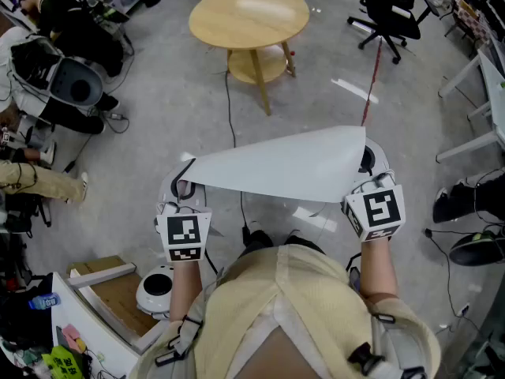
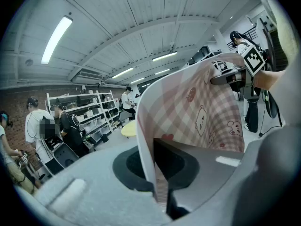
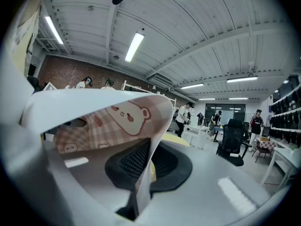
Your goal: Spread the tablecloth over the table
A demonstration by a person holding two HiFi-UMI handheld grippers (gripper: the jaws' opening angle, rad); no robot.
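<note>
So both claws were pinched tight on the cloth here. The left claw (image 1: 183,186) had its jaws squeezed together on one edge of the thin tablecloth (image 1: 284,168), which was plain white on the side facing up and pink-checked with little cartoon bears on the other. The right claw (image 1: 367,163) was clamped the same way on the opposite edge. In the left gripper view the checked sheet rose straight out of the closed jaws and curved off to the right, towards the other claw. In the right gripper view it came up out of the jaws and folded over to the left, with a big bear face showing. From the head view the tablecloth hung in the air as a loose, slightly curled span between the two claws, wider at the right claw's end and narrowing to a point at the left one, touching nothing else. The round light-wood counter (image 1: 248,14) with a small lower shelf stood well ahead of both claws on the grey concrete floor (image 1: 158,109), bare on top and well apart from the cloth. A black swivel office chair (image 1: 390,14) sat further out, ahead of the right claw.
</note>
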